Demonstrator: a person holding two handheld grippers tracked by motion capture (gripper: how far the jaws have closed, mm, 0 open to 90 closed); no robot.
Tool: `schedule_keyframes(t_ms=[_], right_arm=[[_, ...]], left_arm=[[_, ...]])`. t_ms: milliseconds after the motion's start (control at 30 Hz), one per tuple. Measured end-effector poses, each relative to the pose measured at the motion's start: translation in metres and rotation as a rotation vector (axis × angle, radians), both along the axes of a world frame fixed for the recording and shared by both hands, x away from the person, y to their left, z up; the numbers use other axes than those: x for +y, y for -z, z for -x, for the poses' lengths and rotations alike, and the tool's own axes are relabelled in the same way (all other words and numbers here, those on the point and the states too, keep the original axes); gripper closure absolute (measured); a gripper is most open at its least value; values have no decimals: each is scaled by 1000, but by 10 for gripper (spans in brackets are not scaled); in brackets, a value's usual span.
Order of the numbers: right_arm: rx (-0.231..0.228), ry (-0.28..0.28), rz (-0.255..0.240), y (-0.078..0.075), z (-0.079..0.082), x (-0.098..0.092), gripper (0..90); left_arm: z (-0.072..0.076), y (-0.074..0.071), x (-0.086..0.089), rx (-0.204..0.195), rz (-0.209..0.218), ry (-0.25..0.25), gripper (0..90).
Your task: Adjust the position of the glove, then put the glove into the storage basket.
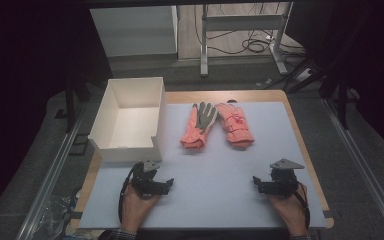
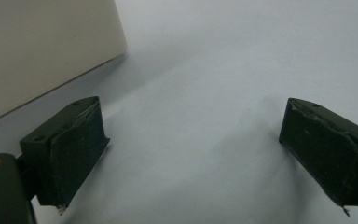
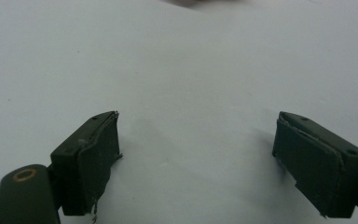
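Both your tools, left tool (image 1: 169, 182) and right tool (image 1: 256, 181), sit wide and empty at the surface's (image 1: 220, 165) near edge. Gloves (image 1: 219, 125) lie mid-surface toward the far edge, beside the white box (image 1: 130, 117); careless left reach could knock box.

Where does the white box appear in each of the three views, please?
High view: the white box sits at the left of the grey mat, open side up, left of the gloves.
Left gripper view: its pale wall takes the upper left corner.
Right gripper view: not in it.
Shared landmark: the grey mat.
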State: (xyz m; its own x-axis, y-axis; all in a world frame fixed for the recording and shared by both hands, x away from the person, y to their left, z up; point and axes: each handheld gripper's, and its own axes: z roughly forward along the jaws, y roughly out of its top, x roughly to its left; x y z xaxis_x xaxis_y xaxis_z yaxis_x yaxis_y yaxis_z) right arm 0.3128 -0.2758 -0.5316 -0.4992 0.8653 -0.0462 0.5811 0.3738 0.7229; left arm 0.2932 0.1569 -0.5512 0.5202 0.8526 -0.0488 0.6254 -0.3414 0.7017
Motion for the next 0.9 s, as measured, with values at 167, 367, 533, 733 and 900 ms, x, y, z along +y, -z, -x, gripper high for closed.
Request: schedule_keyframes(t_ms=[167,367,533,733,900], right_arm=[[0,-2,5,0,0,1,138],[2,-1,8,0,0,1,139],[3,-2,9,-1,0,1,139],[6,-2,7,-1,-1,1,139],[13,5,11,-2,-1,2,138]], left_arm=[[0,0,0,-1,0,0,67],[0,0,0,-2,1,-1,67],[0,0,0,-2,2,-1,67],[0,0,0,-2,1,-1,68],[0,0,0,-2,1,-1,67]])
